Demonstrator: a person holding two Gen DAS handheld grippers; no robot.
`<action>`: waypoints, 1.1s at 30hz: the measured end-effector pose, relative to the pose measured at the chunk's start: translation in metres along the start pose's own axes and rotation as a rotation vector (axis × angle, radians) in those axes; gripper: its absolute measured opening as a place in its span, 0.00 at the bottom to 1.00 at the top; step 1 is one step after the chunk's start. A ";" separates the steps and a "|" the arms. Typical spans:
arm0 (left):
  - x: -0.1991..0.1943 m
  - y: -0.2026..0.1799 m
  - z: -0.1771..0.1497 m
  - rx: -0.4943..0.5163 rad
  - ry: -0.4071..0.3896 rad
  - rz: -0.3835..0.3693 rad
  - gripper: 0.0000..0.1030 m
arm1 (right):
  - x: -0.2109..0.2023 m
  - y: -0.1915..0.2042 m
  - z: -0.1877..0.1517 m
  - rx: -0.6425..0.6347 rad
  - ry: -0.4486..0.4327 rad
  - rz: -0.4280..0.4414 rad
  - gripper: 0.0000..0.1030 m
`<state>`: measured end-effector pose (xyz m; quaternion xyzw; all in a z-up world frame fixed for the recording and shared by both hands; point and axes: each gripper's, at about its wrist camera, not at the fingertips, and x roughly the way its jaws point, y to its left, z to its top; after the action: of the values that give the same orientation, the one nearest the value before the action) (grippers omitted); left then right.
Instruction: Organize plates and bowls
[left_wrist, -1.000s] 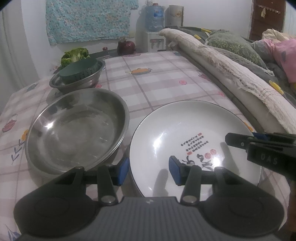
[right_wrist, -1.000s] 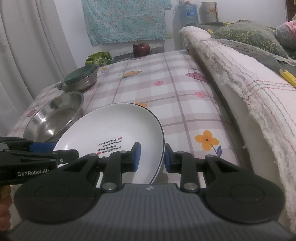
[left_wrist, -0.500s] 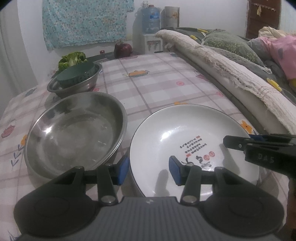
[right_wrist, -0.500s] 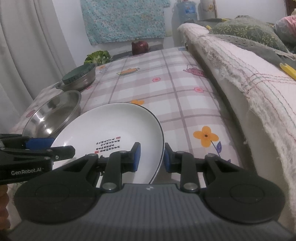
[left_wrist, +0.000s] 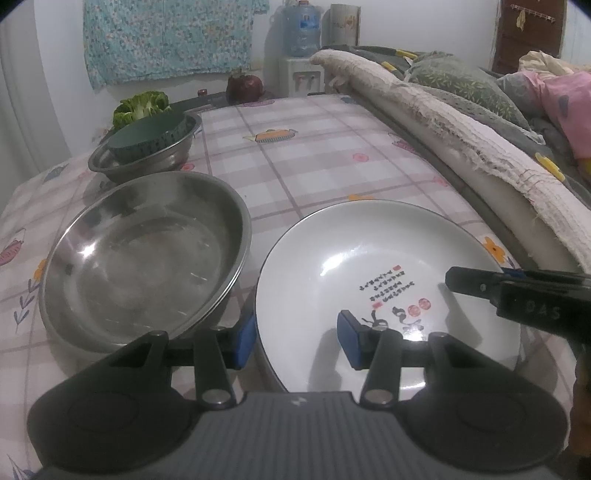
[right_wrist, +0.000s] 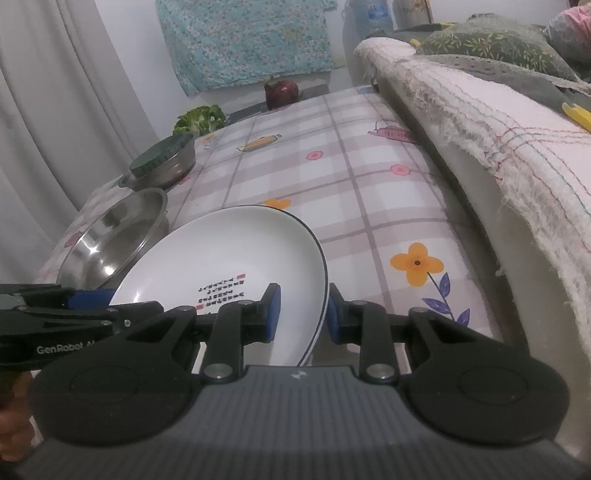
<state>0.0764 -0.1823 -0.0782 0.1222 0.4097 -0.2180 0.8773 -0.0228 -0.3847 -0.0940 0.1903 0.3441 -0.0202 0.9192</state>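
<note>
We see a white plate (left_wrist: 362, 266) lying on the bench (left_wrist: 314, 158), which has a checked cloth with little flowers on it. The plate has small black writing and red marks inside.

The left tool (left_wrist: 297, 341) sits at the near left edge of the plate. Its two blue pads are apart. One pad is outside the rim and the other hangs over the inside of the plate, so the rim runs between them, but the pads do not squeeze it.

The right tool (right_wrist: 303, 315) is at the near right edge of the plate. Its pads are close together, one on the inside of the plate and one on the outside, and they are clamped on the rim. (From the left tool's view we see it reaching in over the plate from the right.)

Just to the left of the plate is a big shiny steel bowl (left_wrist: 140, 258), and its rim is very near the plate's rim. Behind that bowl, farther from the plate, is a smaller steel bowl (left_wrist: 173, 155) with a dark green bowl (left_wrist: 147, 134) sitting in it upside down. Past those, well away from the plate, is some green broccoli (left_wrist: 142, 105) and a dark red round thing (left_wrist: 245, 86) at the far end of the bench.

To the right of the plate, along the bench's edge, lies a bed with a frayed pale blanket (left_wrist: 461, 136) and pillows.
</note>
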 end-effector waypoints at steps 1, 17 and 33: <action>0.001 0.000 0.000 0.000 0.000 0.001 0.47 | 0.000 0.000 0.000 0.003 -0.001 0.003 0.25; 0.007 0.000 0.001 -0.016 0.006 -0.008 0.50 | 0.000 -0.004 -0.002 0.003 -0.012 0.020 0.25; 0.009 -0.001 -0.002 -0.025 -0.024 -0.026 0.56 | 0.001 0.010 -0.010 -0.095 -0.055 -0.028 0.30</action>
<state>0.0804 -0.1850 -0.0865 0.1032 0.4034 -0.2256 0.8808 -0.0268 -0.3712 -0.0983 0.1411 0.3217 -0.0222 0.9360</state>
